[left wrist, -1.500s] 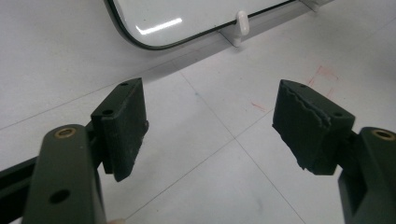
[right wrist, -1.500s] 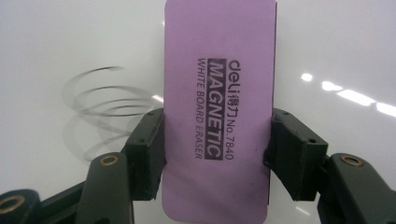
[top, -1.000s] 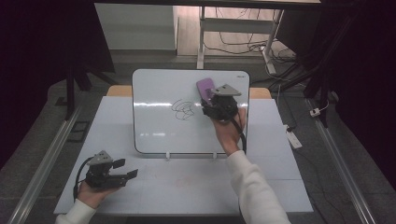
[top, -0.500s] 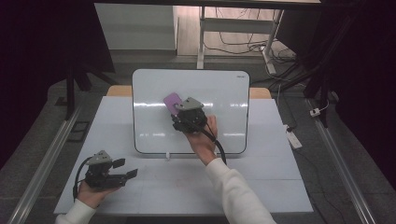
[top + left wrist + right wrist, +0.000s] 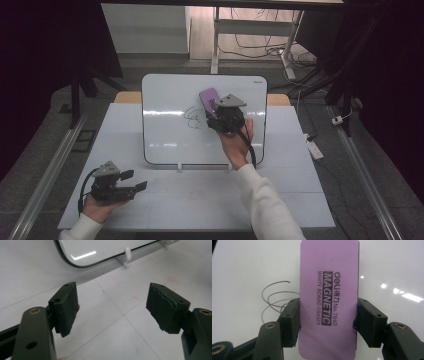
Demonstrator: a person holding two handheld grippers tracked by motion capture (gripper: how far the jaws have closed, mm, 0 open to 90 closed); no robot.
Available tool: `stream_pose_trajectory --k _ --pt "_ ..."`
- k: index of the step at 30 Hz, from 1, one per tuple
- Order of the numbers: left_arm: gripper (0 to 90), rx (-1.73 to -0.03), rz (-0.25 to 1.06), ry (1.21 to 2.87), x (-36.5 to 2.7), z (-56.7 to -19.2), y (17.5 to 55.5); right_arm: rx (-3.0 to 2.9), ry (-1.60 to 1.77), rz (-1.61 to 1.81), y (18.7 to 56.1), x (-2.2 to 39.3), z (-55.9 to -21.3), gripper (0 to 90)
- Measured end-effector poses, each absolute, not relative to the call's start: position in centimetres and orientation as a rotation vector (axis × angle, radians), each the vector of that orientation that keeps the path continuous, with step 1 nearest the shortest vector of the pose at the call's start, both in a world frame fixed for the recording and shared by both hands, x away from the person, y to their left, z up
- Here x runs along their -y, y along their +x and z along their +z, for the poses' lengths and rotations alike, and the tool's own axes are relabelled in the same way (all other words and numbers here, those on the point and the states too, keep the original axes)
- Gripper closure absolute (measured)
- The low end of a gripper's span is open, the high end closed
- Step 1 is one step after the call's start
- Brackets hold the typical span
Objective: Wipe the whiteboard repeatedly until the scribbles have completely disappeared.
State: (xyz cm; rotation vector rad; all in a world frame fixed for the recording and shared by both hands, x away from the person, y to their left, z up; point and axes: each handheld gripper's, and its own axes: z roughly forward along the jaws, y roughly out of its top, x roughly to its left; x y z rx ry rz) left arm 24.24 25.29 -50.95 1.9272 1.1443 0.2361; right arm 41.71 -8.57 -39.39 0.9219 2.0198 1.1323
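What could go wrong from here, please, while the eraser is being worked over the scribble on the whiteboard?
1. The right gripper clamps the purple eraser only by its long edges, so pressing hard might twist it out of the grip.
2. The whiteboard rests on small white clips; a push could shift it.
3. The scribble lies beside the eraser, so a stroke may miss part of it.

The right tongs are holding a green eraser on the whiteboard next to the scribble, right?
Not quite: the eraser is purple, not green, as the right gripper view shows. The right tongs do hold it on the whiteboard next to the scribble.
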Motion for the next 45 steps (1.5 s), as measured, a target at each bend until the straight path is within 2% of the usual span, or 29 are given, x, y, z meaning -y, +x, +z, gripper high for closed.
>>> stream_pose_trajectory --k 5,15,30,40,45 --pt "26.4 -1.144 0.234 1.928 -25.3 -51.0 24.2 -1.997 0.929 1.116 41.7 8.2 -39.4 40.8" --pt "26.4 -1.142 0.229 1.930 -25.2 -51.0 24.3 -2.178 0.655 1.005 38.1 1.2 -43.5 40.9" --pt "26.3 -1.145 0.229 1.929 -25.3 -51.1 24.3 -2.050 0.866 1.115 41.1 6.4 -40.1 40.8" --pt "26.3 -1.143 0.227 1.937 -25.1 -51.1 24.4 -2.204 0.737 1.080 38.5 2.5 -43.2 40.9" --pt "26.3 -1.145 0.230 1.926 -25.4 -51.1 24.4 -2.127 0.720 1.012 39.7 2.6 -41.5 40.8"
